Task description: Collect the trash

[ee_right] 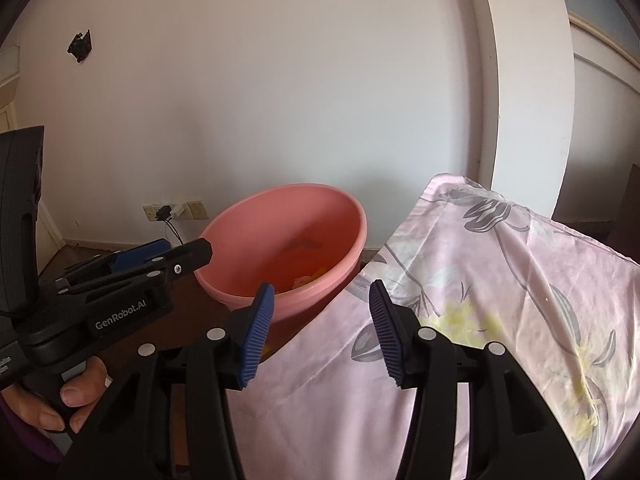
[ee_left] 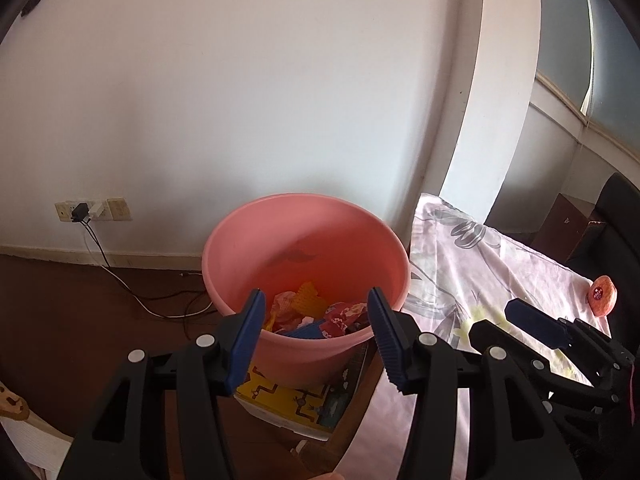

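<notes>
White plaster wall (ee_left: 240, 100) runs behind everything, matte and bare apart from a cream socket strip (ee_left: 94, 210) low down with a black plug and thin cables trailing onto the dark brown floor (ee_left: 80, 308).

On that floor a round pink plastic tub (ee_left: 256, 240) stands on a flat printed cardboard box (ee_left: 296, 404) in yellow and blue. Its wall is smooth and flares out to a rolled rim. Inside, at the bottom, lies the collected trash (ee_left: 316, 314): crumpled wrappers in red and white, a yellow waffle-textured scrap and a piece of blue.

Beside the tub, to the right, a table edge is draped in a thin pink cloth (ee_right: 500, 280), satiny and creased, printed with grey leaves and pale yellow flowers. At the cloth's far corner sits an orange, rounded packet (ee_left: 603, 295) with a small dark sticker, well apart from the tub.

The left gripper (ee_left: 316, 336) hangs just over the tub's near rim; its black jaws with ribbed blue pads stand wide apart and nothing is between them. A hand (ee_right: 76, 396) wraps its handle. The right gripper (ee_right: 322, 332) points at the cloth's near edge, jaws likewise apart and empty, ribbed pads facing each other.
</notes>
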`<state>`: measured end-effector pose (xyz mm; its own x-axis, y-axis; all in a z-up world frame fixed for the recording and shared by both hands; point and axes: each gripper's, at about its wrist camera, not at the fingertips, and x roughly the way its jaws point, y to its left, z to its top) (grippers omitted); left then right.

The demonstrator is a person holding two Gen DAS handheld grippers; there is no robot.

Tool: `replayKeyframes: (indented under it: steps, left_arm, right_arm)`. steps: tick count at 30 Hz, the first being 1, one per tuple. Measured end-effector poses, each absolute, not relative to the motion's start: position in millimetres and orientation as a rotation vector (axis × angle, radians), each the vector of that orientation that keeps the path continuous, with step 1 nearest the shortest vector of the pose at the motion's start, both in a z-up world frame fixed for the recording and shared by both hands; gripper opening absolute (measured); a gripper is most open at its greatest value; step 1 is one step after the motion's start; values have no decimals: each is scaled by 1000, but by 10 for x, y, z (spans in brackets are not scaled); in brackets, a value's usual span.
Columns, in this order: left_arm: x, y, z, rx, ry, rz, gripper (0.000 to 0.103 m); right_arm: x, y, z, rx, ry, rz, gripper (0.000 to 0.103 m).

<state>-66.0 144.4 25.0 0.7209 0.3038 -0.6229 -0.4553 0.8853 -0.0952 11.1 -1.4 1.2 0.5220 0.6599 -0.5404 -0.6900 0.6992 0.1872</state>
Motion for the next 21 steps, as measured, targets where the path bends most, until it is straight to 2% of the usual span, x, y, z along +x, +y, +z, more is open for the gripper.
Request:
replayKeyframes:
  steps: [21]
  left_arm:
    - [-682,1388,294,-242,641,417,52]
  right_arm:
    - [52,-72,43,-48,609,803,50]
